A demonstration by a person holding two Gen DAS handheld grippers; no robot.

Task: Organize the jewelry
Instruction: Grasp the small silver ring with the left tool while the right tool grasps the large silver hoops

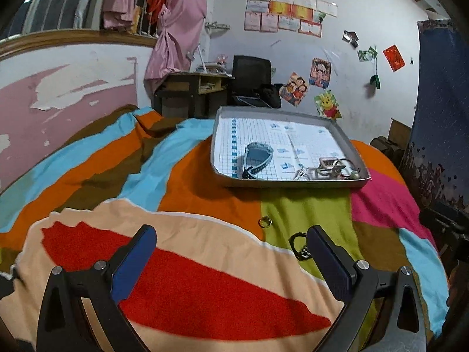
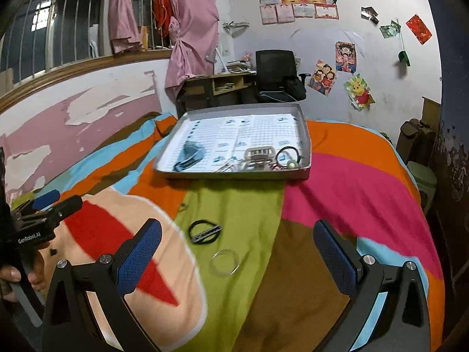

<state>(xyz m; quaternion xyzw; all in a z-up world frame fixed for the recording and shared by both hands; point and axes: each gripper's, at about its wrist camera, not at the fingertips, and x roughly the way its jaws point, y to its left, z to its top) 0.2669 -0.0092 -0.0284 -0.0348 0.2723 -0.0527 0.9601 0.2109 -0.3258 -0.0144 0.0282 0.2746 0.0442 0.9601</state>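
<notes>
Both grippers hover empty over the blanket (image 2: 234, 205), fingers wide apart: left gripper (image 1: 231, 249), right gripper (image 2: 237, 246). Three pieces lie loose on the blanket: a clear bangle (image 2: 225, 262), a black bracelet (image 2: 204, 231), and a small gold ring (image 1: 264, 221). The tray (image 2: 304, 135) already holds several pieces.

Risk: the soft, wrinkled fabric yields under pressure, so the thin ring or bangle may sink and slip from the pads. The bangle's smooth, rigid hoop offers little grip. The tray is shallow metal and paper-lined.
</notes>
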